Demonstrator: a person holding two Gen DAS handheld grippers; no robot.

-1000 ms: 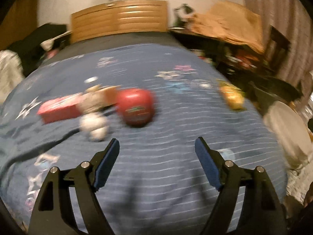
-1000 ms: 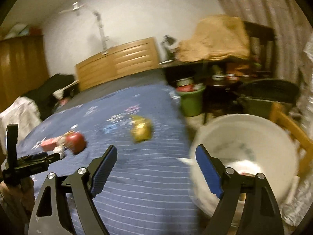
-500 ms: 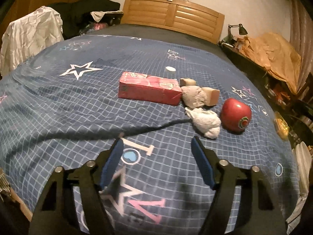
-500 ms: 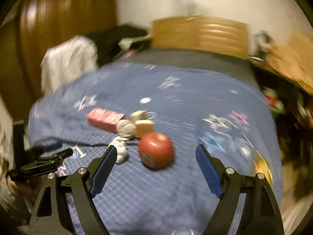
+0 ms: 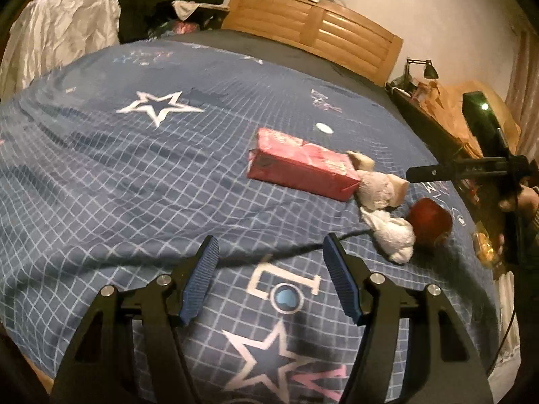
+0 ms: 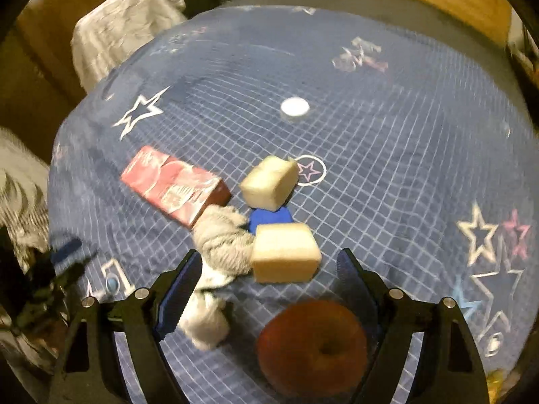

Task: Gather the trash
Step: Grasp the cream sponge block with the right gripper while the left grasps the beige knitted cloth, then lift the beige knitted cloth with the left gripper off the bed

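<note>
On the blue star-print bedspread (image 5: 134, 175) lie a red carton (image 5: 299, 165) (image 6: 171, 188), crumpled tissue wads (image 5: 394, 232) (image 6: 222, 242), two cream foam blocks (image 6: 284, 252), a blue cap (image 6: 269, 217), a white lid (image 6: 294, 106) and a red apple (image 5: 429, 220) (image 6: 313, 346). My left gripper (image 5: 269, 279) is open and empty, short of the pile. My right gripper (image 6: 266, 289) is open above the apple and the nearer block; it shows at the right in the left wrist view (image 5: 454, 171).
A wooden headboard (image 5: 313, 23) stands at the far end. Clothes and a white sheet (image 5: 60, 37) pile up at the left. A dark desk with a lamp (image 5: 424, 67) runs along the right side. A black cable (image 5: 303, 245) crosses the bedspread.
My right gripper has swung left and dropped close over the pile, the apple now between its fingers' span. My left gripper has moved slightly left and closer to the bedspread.
</note>
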